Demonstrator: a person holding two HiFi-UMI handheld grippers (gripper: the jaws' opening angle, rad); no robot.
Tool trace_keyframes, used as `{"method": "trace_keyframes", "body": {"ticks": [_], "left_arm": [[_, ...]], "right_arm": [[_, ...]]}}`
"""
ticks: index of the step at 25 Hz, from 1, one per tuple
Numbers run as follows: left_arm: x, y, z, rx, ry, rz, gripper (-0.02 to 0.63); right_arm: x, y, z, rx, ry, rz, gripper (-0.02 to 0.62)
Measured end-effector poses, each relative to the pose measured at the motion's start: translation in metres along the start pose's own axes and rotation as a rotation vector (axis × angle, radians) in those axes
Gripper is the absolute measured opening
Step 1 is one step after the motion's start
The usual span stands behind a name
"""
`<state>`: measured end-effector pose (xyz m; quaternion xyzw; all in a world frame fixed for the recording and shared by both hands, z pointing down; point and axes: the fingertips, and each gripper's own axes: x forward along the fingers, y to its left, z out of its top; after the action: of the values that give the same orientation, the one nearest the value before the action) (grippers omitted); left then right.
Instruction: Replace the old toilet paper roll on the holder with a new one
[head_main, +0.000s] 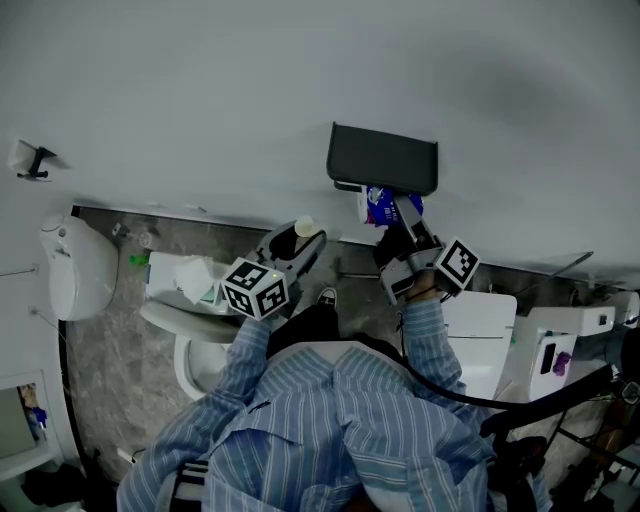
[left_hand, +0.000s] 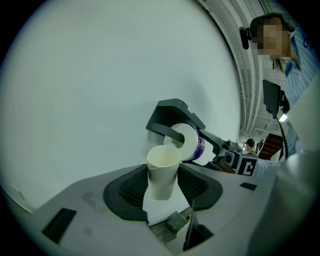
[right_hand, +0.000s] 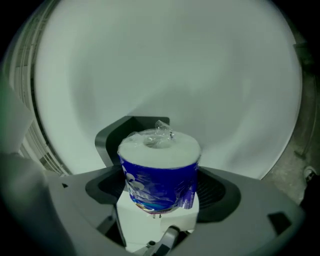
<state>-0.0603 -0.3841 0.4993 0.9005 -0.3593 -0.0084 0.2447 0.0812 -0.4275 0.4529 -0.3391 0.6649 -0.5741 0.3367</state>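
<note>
Blue-printed plastic wrap covers the new roll (right_hand: 160, 177). My right hand-held gripper (head_main: 392, 218) has its jaws closed on the roll's sides, so one flat end, with the twist of wrap over the core hole, shows in the right gripper view. I hold it right up at the dark holder (head_main: 383, 158) on the white wall (head_main: 200, 90), just under the hooded cover. From the left gripper view the roll sits at the mouth of that hood.

I judge this to be the loading step. The roll comes in sideways so its hole can line up with whatever carries it under the hood, which I cannot see. The wrap looks unopened and would have to come off at some point.

My left hand-held gripper (head_main: 298, 243) is clamped at a middling width on the empty cardboard core (left_hand: 162, 172), which stands between the pads with its open end up. I keep it off to the left, apart from the holder and near the toilet (head_main: 160, 318), so the old tube is out of the way. Nothing seems seated on the holder yet. A harder squeeze could crush the light core.
</note>
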Motion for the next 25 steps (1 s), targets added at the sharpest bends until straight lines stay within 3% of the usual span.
{"method": "trace_keyframes", "body": {"ticks": [8,25], "left_arm": [[-0.001,0.005,-0.002,-0.016,-0.005,0.007,0.184],[-0.021,-0.009,-0.016,-0.02,-0.003,0.032,0.184]], "right_arm": [[0.026,0.001,-0.045,-0.013,0.148,0.006,0.433],[-0.007,0.002,-0.051,-0.055,0.178,0.04,0.433]]}}
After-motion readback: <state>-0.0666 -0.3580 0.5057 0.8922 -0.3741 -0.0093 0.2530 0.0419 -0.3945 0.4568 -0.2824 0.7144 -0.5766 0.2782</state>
